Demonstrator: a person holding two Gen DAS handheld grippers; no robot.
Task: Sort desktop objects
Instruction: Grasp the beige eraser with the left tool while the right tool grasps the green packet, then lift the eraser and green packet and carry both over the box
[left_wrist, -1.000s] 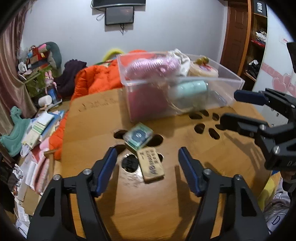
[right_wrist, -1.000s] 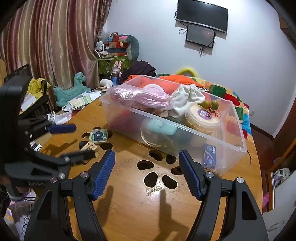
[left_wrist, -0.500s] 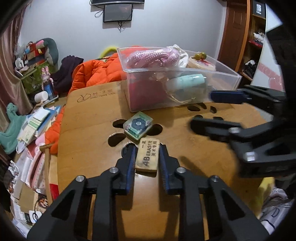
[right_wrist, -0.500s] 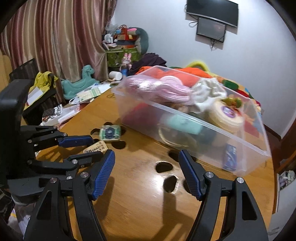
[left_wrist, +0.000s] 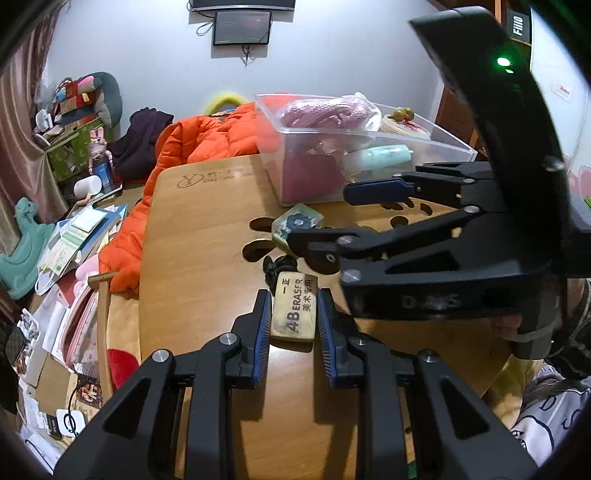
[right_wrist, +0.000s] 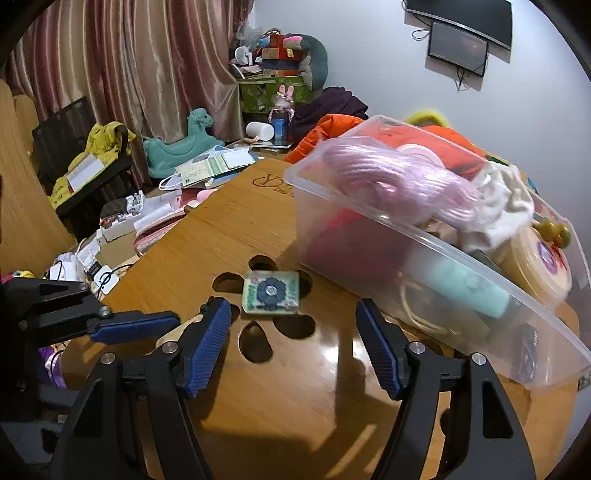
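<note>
My left gripper (left_wrist: 293, 317) is shut on a beige 4B eraser (left_wrist: 294, 312) that rests on the wooden table (left_wrist: 207, 236). A small green square box with a dark flower (left_wrist: 296, 223) lies beyond it, over the table's cut-out holes; it also shows in the right wrist view (right_wrist: 271, 292). My right gripper (right_wrist: 295, 343) is open and empty, hovering just short of that box; it shows in the left wrist view (left_wrist: 321, 216) at the right. A clear plastic bin (right_wrist: 424, 258) full of items stands behind the box.
The bin (left_wrist: 354, 147) holds pink yarn (right_wrist: 399, 184), a white cloth and a round tin. The table has flower-shaped holes (right_wrist: 258, 343). An orange jacket (left_wrist: 192, 147) lies past the table's far edge. Papers and toys clutter the floor at the left (left_wrist: 66, 240).
My left gripper closed on the eraser from wide open. My right gripper swung left and down toward the green box, staying open.
</note>
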